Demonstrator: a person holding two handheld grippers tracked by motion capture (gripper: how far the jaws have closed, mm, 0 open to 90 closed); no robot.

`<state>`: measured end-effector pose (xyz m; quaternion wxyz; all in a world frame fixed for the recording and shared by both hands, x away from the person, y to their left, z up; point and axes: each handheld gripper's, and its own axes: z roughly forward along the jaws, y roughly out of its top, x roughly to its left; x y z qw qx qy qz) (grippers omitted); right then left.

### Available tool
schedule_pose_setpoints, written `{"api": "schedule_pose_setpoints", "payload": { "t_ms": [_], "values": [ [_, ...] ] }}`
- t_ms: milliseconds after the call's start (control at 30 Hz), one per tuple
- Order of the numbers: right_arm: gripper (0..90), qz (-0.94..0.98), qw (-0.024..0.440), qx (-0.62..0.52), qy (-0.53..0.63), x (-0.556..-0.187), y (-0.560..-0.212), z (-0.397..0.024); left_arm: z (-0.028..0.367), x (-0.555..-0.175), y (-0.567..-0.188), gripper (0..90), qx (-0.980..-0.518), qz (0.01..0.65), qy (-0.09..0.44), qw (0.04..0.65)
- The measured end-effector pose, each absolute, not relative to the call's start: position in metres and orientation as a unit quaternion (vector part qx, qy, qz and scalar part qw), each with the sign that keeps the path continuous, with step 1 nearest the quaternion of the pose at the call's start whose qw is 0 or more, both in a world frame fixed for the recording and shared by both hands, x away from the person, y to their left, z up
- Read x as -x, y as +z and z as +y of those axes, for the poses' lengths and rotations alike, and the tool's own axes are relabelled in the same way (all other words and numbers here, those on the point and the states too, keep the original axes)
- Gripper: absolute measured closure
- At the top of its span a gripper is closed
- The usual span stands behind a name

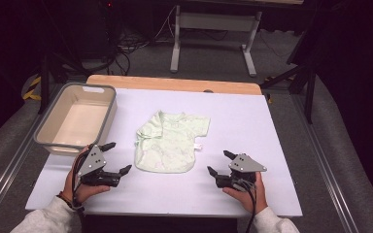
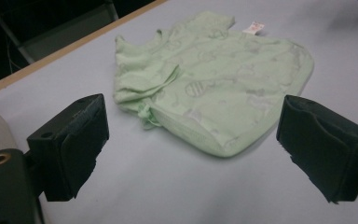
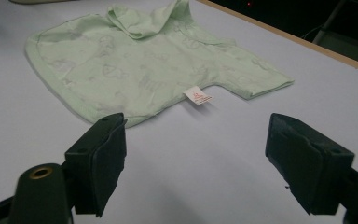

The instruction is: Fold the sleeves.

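So the little green shirt (image 1: 171, 141) is lying flat mid-bench (image 1: 272, 145), one sleeve folded in, just right of the grey tub (image 1: 108, 114). Left claw (image 1: 115, 158) and right claw (image 1: 219, 163) sit either side of its hem, both spread wide with nothing in them.

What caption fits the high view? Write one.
Open left gripper and right gripper flank a pale green baby shirt.

Bare table (image 1: 184, 194) between my tongs and around the shirt (image 1: 171, 141); grey tub (image 1: 75, 118) walls off the far left corner.
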<state>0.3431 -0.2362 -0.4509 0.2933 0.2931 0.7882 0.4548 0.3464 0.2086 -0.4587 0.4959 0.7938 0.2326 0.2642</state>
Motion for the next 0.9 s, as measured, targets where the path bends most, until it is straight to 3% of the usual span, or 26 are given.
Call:
{"api": "schedule_pose_setpoints", "payload": {
  "t_ms": [367,900],
  "values": [
    [22.0,0.782,0.291,-0.303,0.46,-0.371,-0.438,-0.234,0.217,-0.343,-0.465,5.7,-0.787,0.256,0.252,0.502],
    [27.5,0.766,0.269,-0.394,0.431,-0.488,-0.417,-0.23,0.216,-0.345,-0.469,4.1,-0.79,0.254,0.234,0.507]
  ]
}}
